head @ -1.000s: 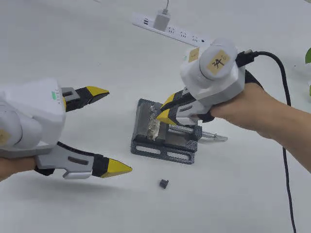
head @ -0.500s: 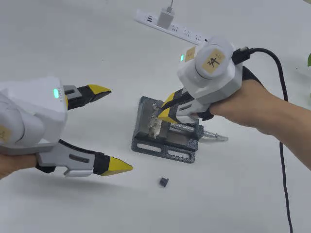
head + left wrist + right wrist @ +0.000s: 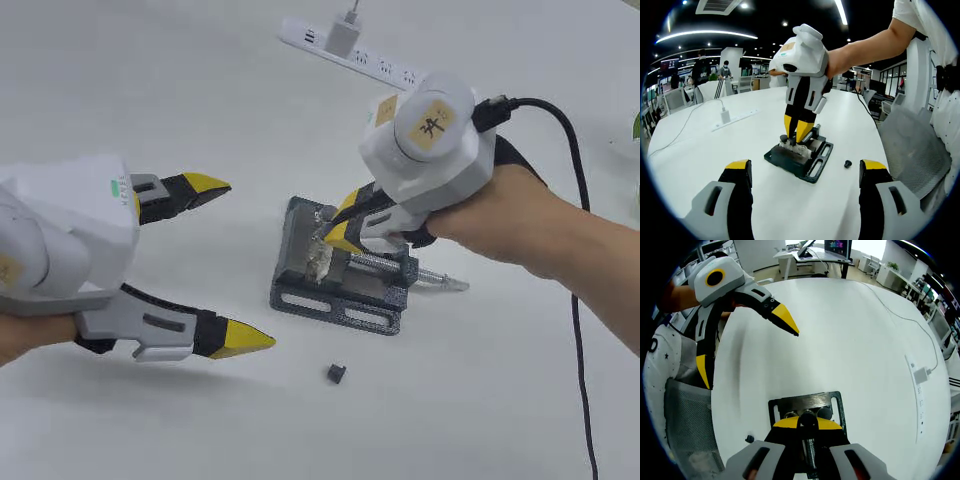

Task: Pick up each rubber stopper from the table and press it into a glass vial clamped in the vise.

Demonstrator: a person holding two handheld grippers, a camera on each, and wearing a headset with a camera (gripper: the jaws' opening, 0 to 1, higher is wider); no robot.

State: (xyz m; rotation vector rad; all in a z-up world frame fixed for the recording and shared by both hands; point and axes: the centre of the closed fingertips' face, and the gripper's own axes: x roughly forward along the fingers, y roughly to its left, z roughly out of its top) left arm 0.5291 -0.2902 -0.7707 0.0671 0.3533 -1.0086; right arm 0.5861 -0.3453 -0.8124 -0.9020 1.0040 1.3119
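A dark metal vise (image 3: 345,292) stands mid-table and clamps glass vials (image 3: 318,262). My right gripper (image 3: 334,236) comes in from the upper right, its yellow tips right over a vial. It is shut on a black rubber stopper (image 3: 807,418), seen between the tips above the vise (image 3: 805,404). My left gripper (image 3: 228,262) hovers open and empty to the left of the vise. Its jaws stand wide apart in the left gripper view, where the left gripper (image 3: 805,165) faces the vise (image 3: 815,161). A loose black stopper (image 3: 336,375) lies on the table in front of the vise.
A white power strip (image 3: 350,48) with a plugged charger lies at the far edge. A black cable (image 3: 578,300) runs down the right side from the right gripper. The white table (image 3: 480,400) is bare around the vise. The loose stopper (image 3: 848,163) lies right of the vise.
The right gripper has shifted slightly left over the vial, still shut on the stopper. The left gripper has barely moved.
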